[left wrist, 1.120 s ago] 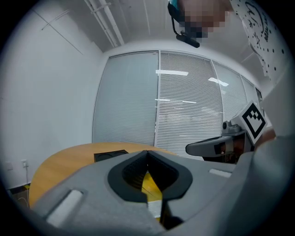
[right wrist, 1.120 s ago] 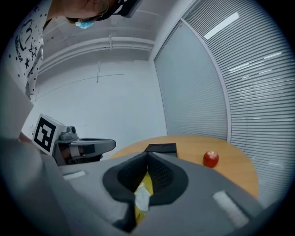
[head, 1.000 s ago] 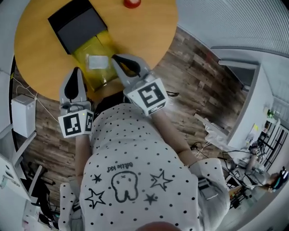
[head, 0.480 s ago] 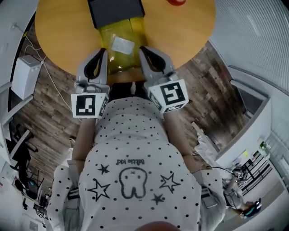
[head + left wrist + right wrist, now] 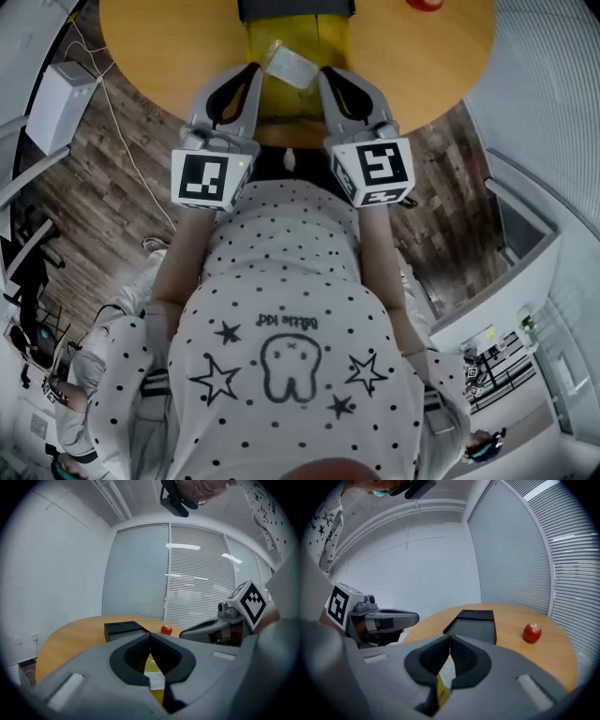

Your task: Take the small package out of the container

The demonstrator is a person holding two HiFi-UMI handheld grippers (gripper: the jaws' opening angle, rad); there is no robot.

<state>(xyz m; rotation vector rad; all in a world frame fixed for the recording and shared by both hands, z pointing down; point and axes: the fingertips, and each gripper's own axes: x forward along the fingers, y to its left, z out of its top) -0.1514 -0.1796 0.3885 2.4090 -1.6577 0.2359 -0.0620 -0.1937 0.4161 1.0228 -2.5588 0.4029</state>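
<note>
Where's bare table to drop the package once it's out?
Bare wood left of the yellow container, out to the table's rim; another patch right of it, short of the red apple. Crowded centre: black tray, container with package, left gripper and right gripper flanking it at the near edge.

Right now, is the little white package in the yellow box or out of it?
In. The head view shows the small package lying inside the yellow container, within its walls, not lifted out.

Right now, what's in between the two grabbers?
In the head view, the yellow container sits between the left gripper and the right gripper, with the small white package lying in it.
</note>
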